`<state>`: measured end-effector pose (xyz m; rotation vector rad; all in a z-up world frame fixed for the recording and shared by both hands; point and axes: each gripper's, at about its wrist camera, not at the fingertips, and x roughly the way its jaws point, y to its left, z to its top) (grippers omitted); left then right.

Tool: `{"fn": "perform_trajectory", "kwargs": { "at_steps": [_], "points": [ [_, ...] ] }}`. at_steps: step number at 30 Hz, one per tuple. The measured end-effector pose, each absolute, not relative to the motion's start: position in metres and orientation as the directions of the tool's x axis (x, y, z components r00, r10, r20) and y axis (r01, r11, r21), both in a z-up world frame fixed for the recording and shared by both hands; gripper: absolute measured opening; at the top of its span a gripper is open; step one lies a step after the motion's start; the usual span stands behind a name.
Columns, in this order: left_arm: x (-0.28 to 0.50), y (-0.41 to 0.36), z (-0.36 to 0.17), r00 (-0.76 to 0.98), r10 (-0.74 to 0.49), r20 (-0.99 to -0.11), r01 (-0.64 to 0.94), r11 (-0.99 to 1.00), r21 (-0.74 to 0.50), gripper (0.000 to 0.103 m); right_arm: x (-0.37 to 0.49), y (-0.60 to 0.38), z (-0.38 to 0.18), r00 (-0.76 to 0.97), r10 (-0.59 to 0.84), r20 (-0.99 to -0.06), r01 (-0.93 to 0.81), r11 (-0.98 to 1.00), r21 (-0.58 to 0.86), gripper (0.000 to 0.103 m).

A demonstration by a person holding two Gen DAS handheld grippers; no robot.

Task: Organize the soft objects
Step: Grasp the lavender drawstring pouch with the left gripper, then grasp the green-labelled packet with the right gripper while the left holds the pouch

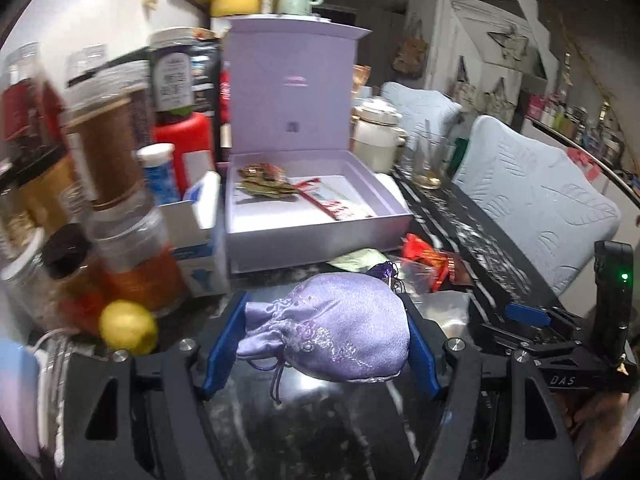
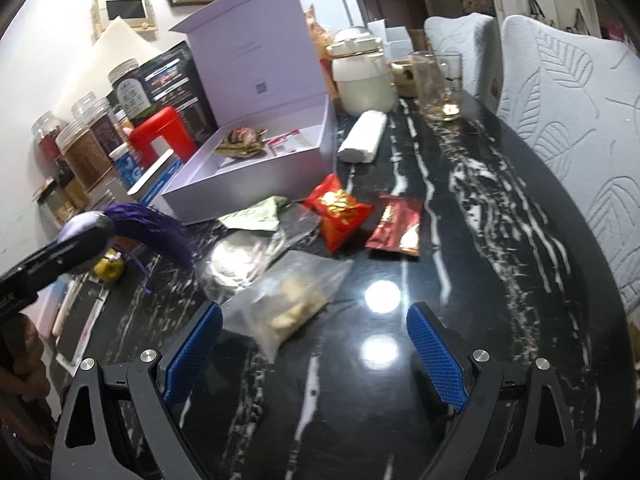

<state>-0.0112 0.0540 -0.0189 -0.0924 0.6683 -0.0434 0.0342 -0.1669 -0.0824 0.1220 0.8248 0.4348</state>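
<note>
My left gripper [image 1: 320,340] is shut on a lilac satin drawstring pouch [image 1: 332,332], held above the black marble table [image 1: 312,432]; both blue pads press its sides. Seen from the right wrist, the same pouch [image 2: 74,228] and its purple tassel [image 2: 156,226] hang at the far left. Ahead stands an open lilac gift box [image 1: 316,228], with a few small items inside. My right gripper [image 2: 314,348] is open over the table, nothing between its fingers. Just beyond it lie a clear bag of pale pieces [image 2: 292,300], a red and gold pouch [image 2: 338,212], a dark red packet [image 2: 396,228] and a green sachet [image 2: 256,216].
Jars and bottles [image 1: 104,152] crowd the left side, with a lemon [image 1: 128,328] in front of them. A white ceramic jar [image 2: 362,80], a glass [image 2: 438,84] and a white roll [image 2: 364,136] stand behind the box. Pale quilted chair backs [image 2: 560,128] line the table's right edge.
</note>
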Motion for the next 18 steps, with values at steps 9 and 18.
{"fn": "perform_trajectory", "kwargs": {
  "at_steps": [9, 18],
  "points": [
    [-0.018, 0.073, -0.044, 0.754, 0.013, -0.657, -0.065, 0.996, -0.055, 0.072, 0.035, -0.137, -0.079, 0.587, 0.439, -0.681, -0.376, 0.892, 0.251, 0.095],
    [-0.011, 0.086, -0.060, 0.746, 0.019, -0.666, -0.069, 0.996, -0.050, 0.072, 0.055, -0.109, -0.072, 0.566, 0.460, -0.685, -0.409, 0.877, 0.251, 0.095]
  ]
}}
